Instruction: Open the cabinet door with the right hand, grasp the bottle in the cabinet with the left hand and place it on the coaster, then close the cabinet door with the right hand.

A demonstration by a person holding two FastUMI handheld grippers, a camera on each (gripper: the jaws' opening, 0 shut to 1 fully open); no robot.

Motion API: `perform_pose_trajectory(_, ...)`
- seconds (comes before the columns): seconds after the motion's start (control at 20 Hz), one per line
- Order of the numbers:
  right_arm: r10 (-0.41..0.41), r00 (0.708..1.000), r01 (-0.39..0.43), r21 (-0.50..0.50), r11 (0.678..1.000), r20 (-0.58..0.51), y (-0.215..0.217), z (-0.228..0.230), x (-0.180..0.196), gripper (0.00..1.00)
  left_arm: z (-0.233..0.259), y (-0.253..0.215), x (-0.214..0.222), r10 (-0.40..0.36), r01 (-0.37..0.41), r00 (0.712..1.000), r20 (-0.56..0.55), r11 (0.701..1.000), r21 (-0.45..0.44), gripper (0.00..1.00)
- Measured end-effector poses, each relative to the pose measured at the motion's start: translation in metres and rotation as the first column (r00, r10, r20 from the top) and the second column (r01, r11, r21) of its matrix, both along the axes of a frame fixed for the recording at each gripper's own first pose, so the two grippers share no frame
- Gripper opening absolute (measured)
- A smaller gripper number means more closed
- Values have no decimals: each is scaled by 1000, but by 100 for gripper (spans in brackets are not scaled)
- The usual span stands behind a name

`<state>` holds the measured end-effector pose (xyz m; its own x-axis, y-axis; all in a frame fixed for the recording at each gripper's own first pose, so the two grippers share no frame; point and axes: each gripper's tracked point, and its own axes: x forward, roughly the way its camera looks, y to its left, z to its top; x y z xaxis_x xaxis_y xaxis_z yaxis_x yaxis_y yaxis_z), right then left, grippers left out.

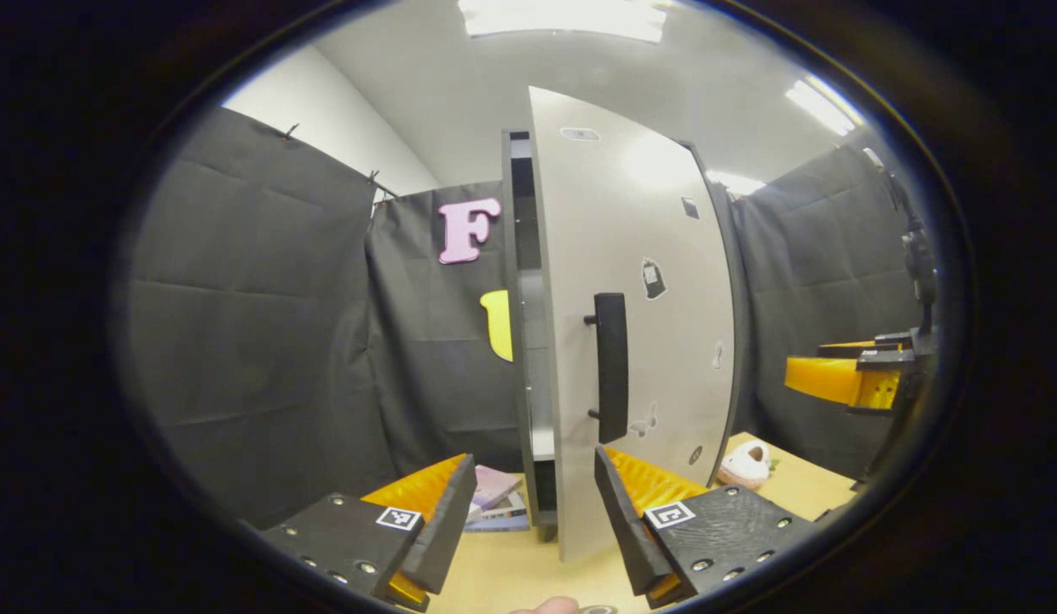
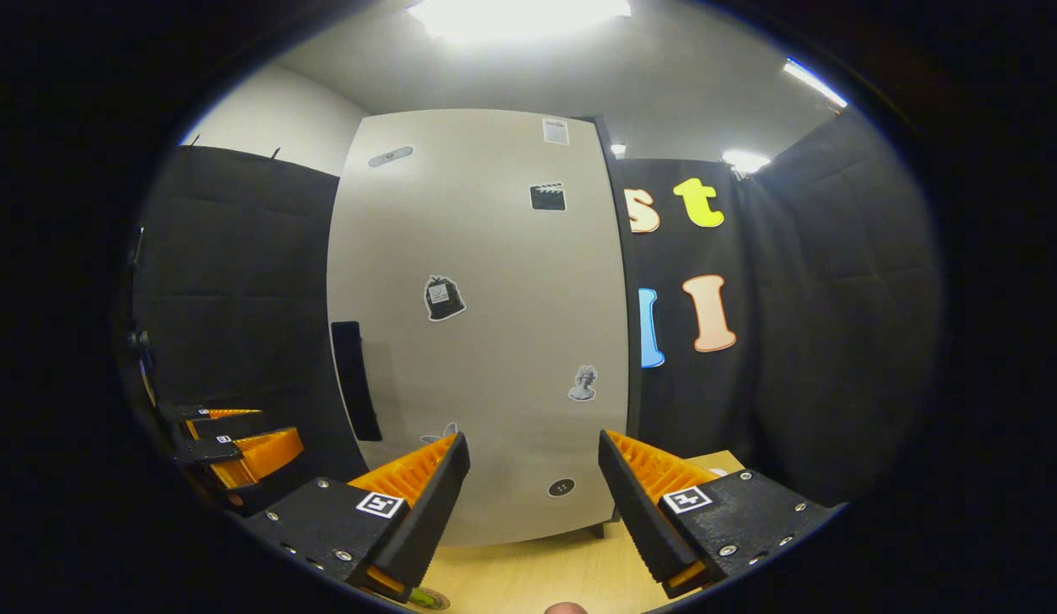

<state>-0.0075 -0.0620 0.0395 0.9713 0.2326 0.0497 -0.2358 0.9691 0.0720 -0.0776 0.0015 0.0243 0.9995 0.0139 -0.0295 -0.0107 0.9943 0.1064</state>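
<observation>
Left gripper view: the cabinet stands on the light wood table, its door ajar — a narrow dark slit of the interior shows along the door's left edge. A black vertical handle sits on the door's face near that edge, with several small stickers scattered across the panel. The left gripper faces the door's edge from close by, fingers spread wide, nothing between them; the door's lower edge falls in the gap between the fingers, but neither touches it. The bottle cannot be made out in the slit of interior that is visible. Books lie flat on the table just left of the cabinet base. A pale slipper-like item rests on the table to the right of the door. The right gripper shows at the right edge, well apart from the door, held at about handle height; how wide its fingers stand cannot be told from here.

Right gripper view: the door face seen head-on, handle at its left side. The right gripper is wide open and empty — clear of the panel. The left gripper shows low at left, beside the handle edge.
</observation>
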Motion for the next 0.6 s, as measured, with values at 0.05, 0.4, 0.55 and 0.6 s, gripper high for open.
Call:
perform_pose_trajectory(0.05, -4, 1000, 4, 10, 1000, 8, -2, 2, -2, 90, -1, -3, 0, -1, 1, 1000, 1, 1000, -1, 77)
perform_pose_trajectory(0.4, -52, 997, 49, 42, 998, 54, -25, 11, -8, 94, 1, -16, 2, -11, 11, 1000, 4, 1000, -16, 84)
perform_pose_trajectory(0.55, -61, 993, 57, 48, 997, 99, -32, 19, -11, 93, 0, -23, 3, -19, 19, 1000, 5, 1000, -13, 83)
perform_pose_trajectory(0.6, -66, 992, 62, 41, 997, 106, -35, 19, -12, 93, -1, -25, 4, -24, 24, 1000, 3, 1000, -12, 83)
